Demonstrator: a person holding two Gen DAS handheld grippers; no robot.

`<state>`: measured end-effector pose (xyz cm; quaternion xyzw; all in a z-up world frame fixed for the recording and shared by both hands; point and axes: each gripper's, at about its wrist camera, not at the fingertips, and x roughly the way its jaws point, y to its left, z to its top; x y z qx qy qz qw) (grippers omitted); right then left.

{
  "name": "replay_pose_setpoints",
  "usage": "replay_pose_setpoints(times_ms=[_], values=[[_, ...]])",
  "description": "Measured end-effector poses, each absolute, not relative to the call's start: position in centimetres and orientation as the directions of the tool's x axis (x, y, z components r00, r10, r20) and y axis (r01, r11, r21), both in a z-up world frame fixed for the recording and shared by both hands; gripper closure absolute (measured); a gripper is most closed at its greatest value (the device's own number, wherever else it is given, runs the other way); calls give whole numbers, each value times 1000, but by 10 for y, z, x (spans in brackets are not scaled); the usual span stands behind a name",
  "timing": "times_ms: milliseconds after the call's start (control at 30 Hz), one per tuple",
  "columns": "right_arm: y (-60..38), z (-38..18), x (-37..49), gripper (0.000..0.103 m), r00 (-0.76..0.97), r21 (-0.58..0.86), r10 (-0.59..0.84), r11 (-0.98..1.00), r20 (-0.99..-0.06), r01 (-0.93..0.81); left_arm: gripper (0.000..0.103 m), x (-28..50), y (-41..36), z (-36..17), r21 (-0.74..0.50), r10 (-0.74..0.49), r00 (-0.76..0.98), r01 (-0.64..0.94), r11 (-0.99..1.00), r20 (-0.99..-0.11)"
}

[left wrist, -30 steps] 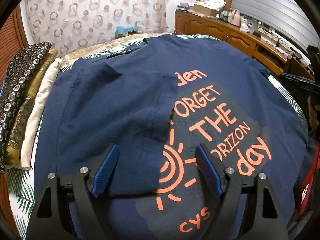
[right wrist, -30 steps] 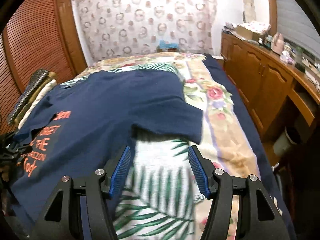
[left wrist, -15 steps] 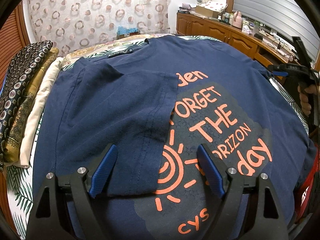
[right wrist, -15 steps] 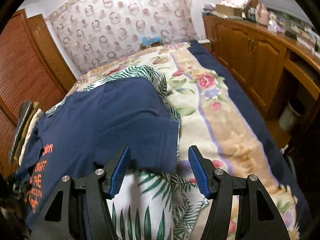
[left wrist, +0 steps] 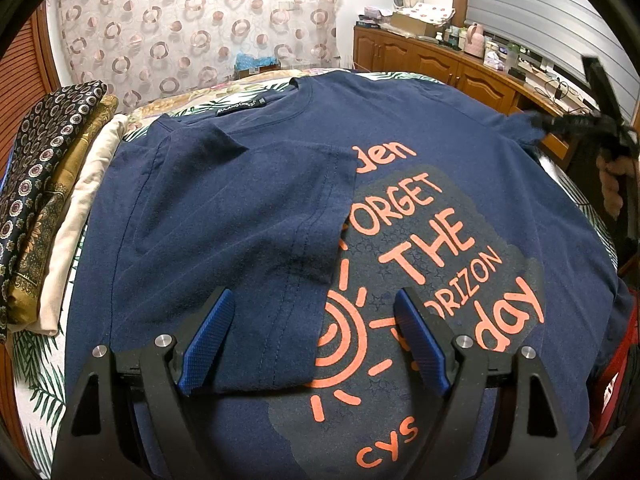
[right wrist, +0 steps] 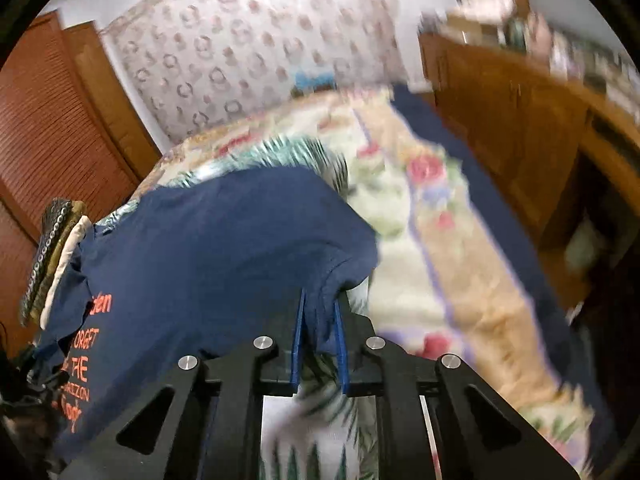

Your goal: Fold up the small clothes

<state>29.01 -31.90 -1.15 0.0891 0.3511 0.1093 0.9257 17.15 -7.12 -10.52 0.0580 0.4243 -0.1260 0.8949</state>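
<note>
Fabric bunches between the pads of the right tongs [right wrist: 319,334], whose jaws are closing on the hem of the right sleeve [right wrist: 340,264] of the navy T-shirt [left wrist: 420,152]. The shirt lies print-up on the bed [right wrist: 472,300], its left sleeve [left wrist: 256,216] already folded in across the chest and covering part of the orange lettering. The left tongs [left wrist: 316,344] hang spread over the lower front of the shirt, pinching nothing.

Risks, as I judge them: the right grip takes only a narrow pinch of sleeve edge, so a quick pull could slip it free and drop the sleeve in a crumpled heap. The right wrist view is blurred, so I cannot tell whether 1 layer or 2 are caught; catching the bedspread beneath would drag it along. With the left tongs pressing nothing down, hauling the sleeve across may slide the whole shirt toward the folded pile [left wrist: 52,208] at its left and spoil the first fold.
</note>
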Motion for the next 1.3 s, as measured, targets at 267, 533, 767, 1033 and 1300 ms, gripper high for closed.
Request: replay_pose_setpoints(times_ms=[267,533,767,1033,1300], values=[[-257,34,262,91,792,105,316,946,-522,-308,20,171,-72,-106,-2,-176,609,274,962,-774],[-203,14,238,86,724,31,409,880,-556,-474,20,171,-72,-106,-3,-176,609,274,962,-774],[-237,14,233,50,740,41,415,884,-530,-467,20,171,-71,-104,-7,-180,610,276,961,-772],[-280,-10,266,50,710,143,322,943,-627,-302,20,149,-58,-78,-24,-191,694,243,970,-694],[-296,-18,307,55,656,288,358,933,-664,-218,20,132,-52,-51,-48,-216,747,240,970,-629]])
